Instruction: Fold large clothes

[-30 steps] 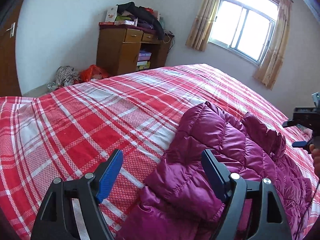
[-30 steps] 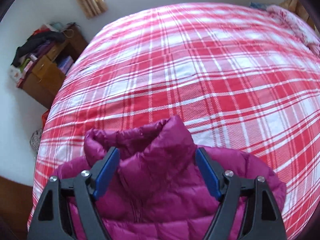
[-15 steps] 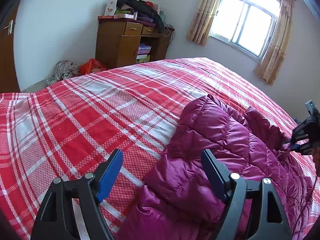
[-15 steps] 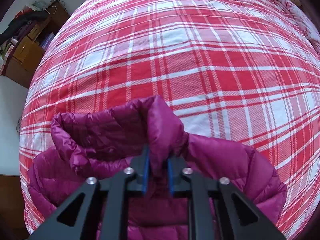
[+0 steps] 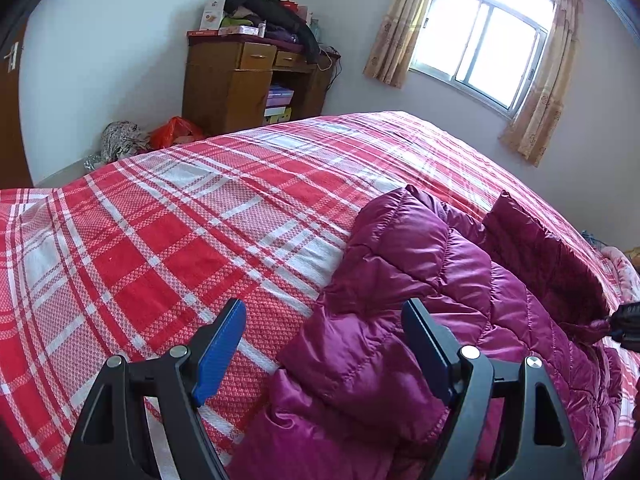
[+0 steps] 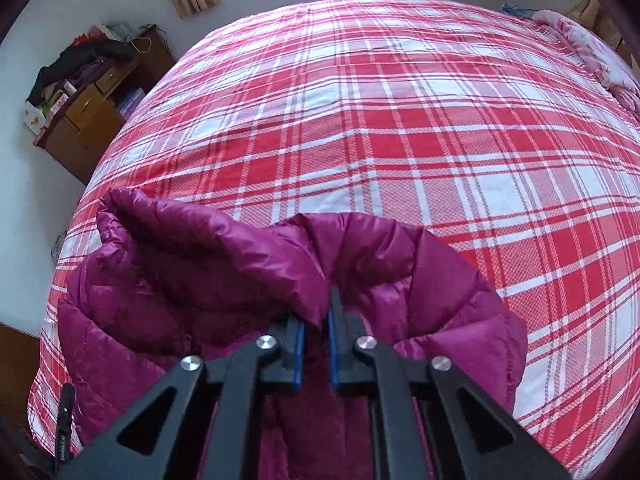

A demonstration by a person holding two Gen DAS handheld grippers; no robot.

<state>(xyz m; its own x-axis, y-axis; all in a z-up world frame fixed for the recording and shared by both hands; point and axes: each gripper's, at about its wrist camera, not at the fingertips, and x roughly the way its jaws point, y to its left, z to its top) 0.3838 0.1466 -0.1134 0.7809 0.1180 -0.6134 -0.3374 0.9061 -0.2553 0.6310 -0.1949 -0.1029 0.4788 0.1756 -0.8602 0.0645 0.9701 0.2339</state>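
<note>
A magenta puffer jacket [image 5: 420,288] lies bunched on a bed with a red and white plaid cover [image 5: 160,240]. My left gripper [image 5: 324,340] is open and empty, low over the jacket's left edge, with one blue pad [image 5: 220,344] over the cover and the other over the jacket. My right gripper [image 6: 316,320] is shut on the jacket's collar [image 6: 312,280] and holds it raised above the jacket [image 6: 160,280]. The right gripper also shows at the right edge of the left wrist view [image 5: 626,322].
A wooden desk [image 5: 240,84] piled with clothes and boxes stands by the far wall, with bags [image 5: 172,136] on the floor beside it. A curtained window [image 5: 480,56] is beyond the bed. Pink bedding [image 6: 592,52] lies at the bed's far right.
My right gripper closed on the jacket collar and lifted it. The left gripper stayed open and shifted slightly.
</note>
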